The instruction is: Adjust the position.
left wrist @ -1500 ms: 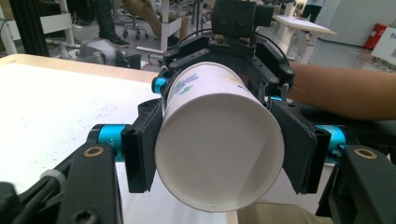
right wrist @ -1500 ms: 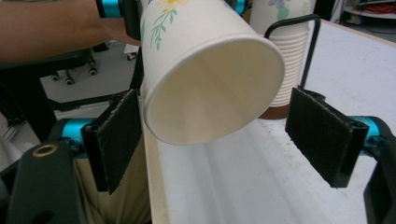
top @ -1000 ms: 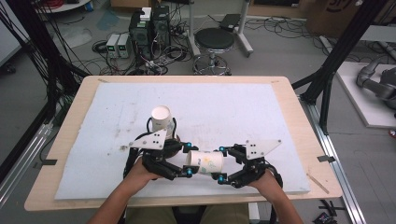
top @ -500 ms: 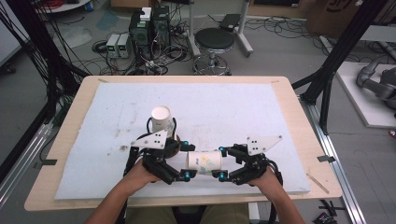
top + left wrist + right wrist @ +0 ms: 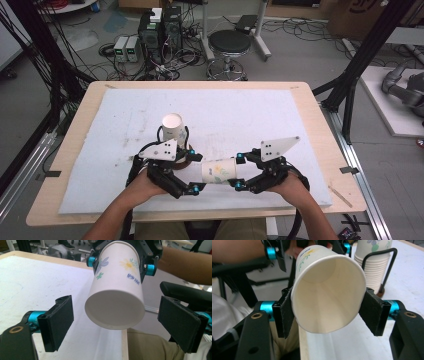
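Observation:
A white paper cup (image 5: 220,171) with a flower print lies level in the air between my two grippers, low over the front of the white mat (image 5: 250,115). My right gripper (image 5: 238,172) is shut on the cup near its rim; in the right gripper view its pads (image 5: 287,312) press both sides of the cup (image 5: 329,290), squeezing the mouth oval. My left gripper (image 5: 196,173) faces the cup's base. Its jaws have just been opening, and in the left gripper view they stand wide on either side of the cup (image 5: 117,290) without touching it.
A stack of matching cups (image 5: 173,129) stands upright in a black wire holder (image 5: 390,265) just behind my left gripper. The mat covers most of the wooden table (image 5: 320,115). A stool (image 5: 229,42), computer boxes and cables are on the floor beyond.
My left gripper's jaws have spread apart and let go of the cup's base. My right gripper has risen a little with the cup held in it.

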